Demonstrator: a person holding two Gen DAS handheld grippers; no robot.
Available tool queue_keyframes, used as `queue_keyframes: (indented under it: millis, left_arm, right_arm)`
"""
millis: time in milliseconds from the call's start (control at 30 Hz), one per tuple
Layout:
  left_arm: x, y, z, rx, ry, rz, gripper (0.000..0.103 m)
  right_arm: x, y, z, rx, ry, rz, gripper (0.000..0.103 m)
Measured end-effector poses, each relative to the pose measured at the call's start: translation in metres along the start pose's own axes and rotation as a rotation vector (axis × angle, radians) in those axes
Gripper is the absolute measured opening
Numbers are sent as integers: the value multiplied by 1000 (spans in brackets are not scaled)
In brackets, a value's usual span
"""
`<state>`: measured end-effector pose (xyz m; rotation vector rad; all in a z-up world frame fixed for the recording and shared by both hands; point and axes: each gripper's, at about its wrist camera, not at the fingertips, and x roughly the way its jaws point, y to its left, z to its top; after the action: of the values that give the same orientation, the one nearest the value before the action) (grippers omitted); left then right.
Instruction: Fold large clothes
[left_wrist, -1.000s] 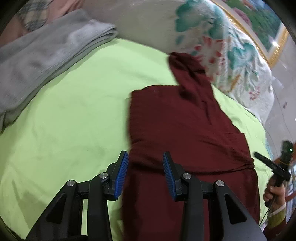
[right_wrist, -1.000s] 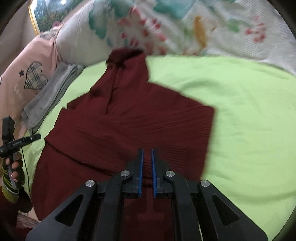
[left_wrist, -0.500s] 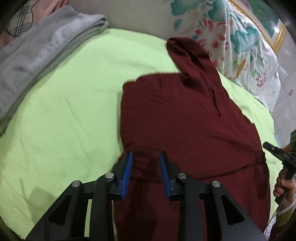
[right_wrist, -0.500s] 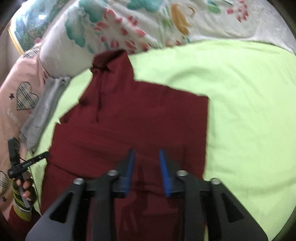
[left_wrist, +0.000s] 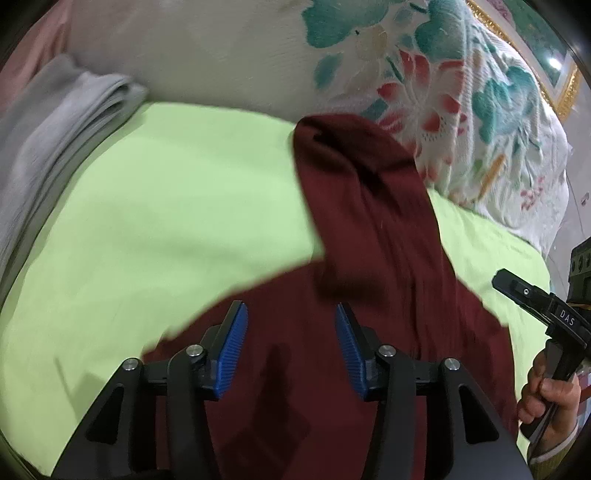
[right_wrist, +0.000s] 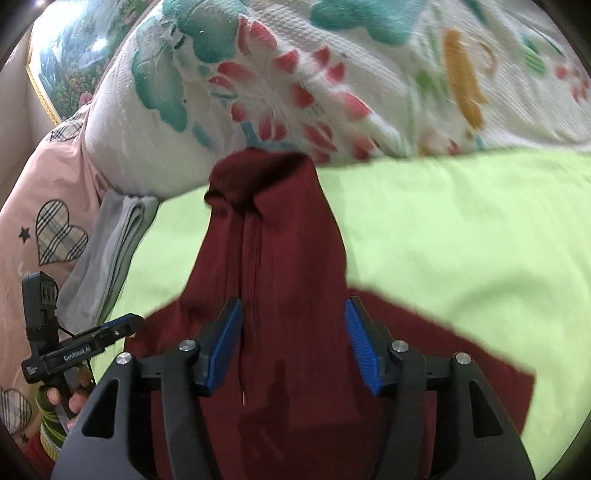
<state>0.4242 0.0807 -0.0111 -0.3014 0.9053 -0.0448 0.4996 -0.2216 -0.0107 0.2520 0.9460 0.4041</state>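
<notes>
Closest in on the left wrist view you've got the left gripper (left_wrist: 291, 334) with its blue pads spread wide apart, nothing between them, just hanging over the dark red garment (left_wrist: 369, 295); same deal on the right wrist view, the right gripper (right_wrist: 293, 338) has its jaws released too, gaping over the same red cloth and not pinching any of it; whether either one actually touches the fabric I honestly can't tell.

The garment lies on the lime green bedsheet (left_wrist: 166, 221), wide body part nearest the cameras, then it narrows into a long strip running away toward the far side; the end of that strip sits right up against the floral quilt (left_wrist: 443, 92), looks like it's touching it; the fabric edges are a bit blurry.

Off to the side in the left view you can see the person's right hand (left_wrist: 550, 391) wrapped round the other tool's handle; in the right view the left hand (right_wrist: 62, 398) shows at the left edge holding its handle, beside the garment's near corner.

Farther back there's a folded grey cloth (left_wrist: 55, 147) on the sheet, well apart from the red one, tucked against the quilt; past that a pink pillow with plaid hearts (right_wrist: 55, 229); and way at the back a gold-framed picture (right_wrist: 55, 66) behind the quilt.
</notes>
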Motion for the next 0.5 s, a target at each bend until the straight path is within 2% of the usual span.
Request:
queue_keyframes:
  millis: [133, 300, 433, 500]
  left_arm:
    - [42, -8, 51, 33, -5, 36, 53]
    - [90, -1, 107, 31, 0, 41, 53]
    - [119, 2, 133, 48, 7, 45, 53]
    - [134, 1, 142, 60, 16, 37, 53]
  right_arm:
    - [35, 3, 44, -53, -23, -41, 60]
    - [77, 3, 86, -143, -25, -84, 61]
    - [108, 10, 105, -232, -16, -94, 61]
    - [123, 12, 113, -259, -25, -142, 60]
